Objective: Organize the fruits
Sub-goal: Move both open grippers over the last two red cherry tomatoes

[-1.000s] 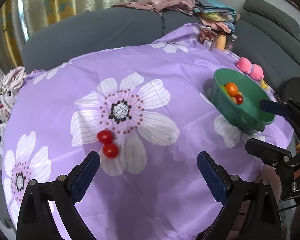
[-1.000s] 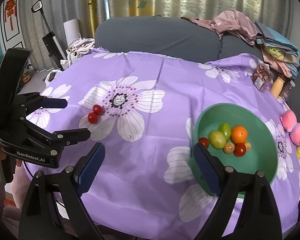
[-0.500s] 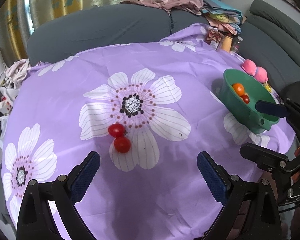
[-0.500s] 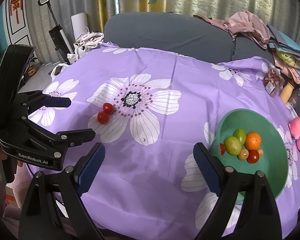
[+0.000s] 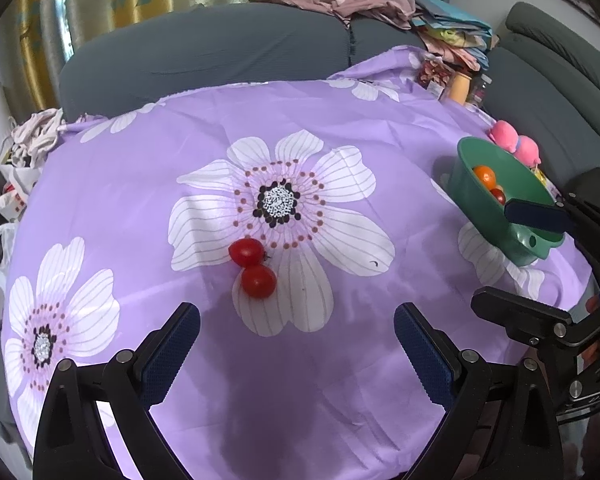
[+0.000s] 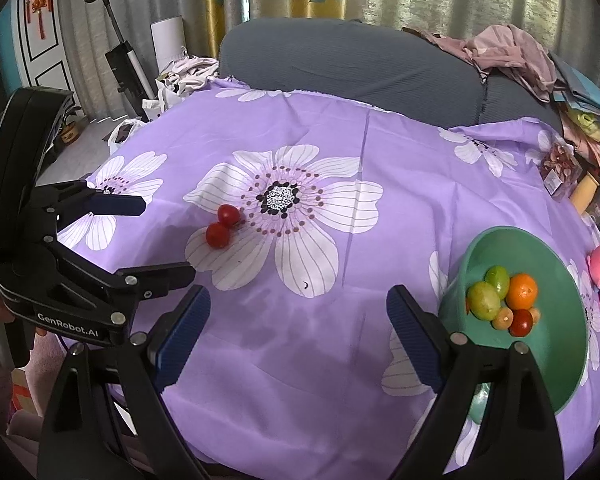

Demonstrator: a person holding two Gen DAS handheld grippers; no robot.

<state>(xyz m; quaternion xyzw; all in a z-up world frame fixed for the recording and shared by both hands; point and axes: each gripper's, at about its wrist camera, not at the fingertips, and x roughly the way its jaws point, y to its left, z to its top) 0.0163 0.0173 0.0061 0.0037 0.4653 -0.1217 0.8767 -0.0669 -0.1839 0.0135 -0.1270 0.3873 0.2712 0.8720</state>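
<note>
Left wrist view: left tongs (image 5: 296,344) hanging open and empty just near of two touching tomatoes (image 5: 253,268) on the surface, likely lining up a grab, while right tongs (image 6: 298,326), also open, are idling beside the bowl (image 6: 560,360) at right.

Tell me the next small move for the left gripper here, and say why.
Probably ease the left gripper forward and down over the nearer cherry tomato. Its jaws stand open and empty just short of the two tomatoes, which lie touching on the purple cloth, while the other fruit already sits in the green bowl.
</note>
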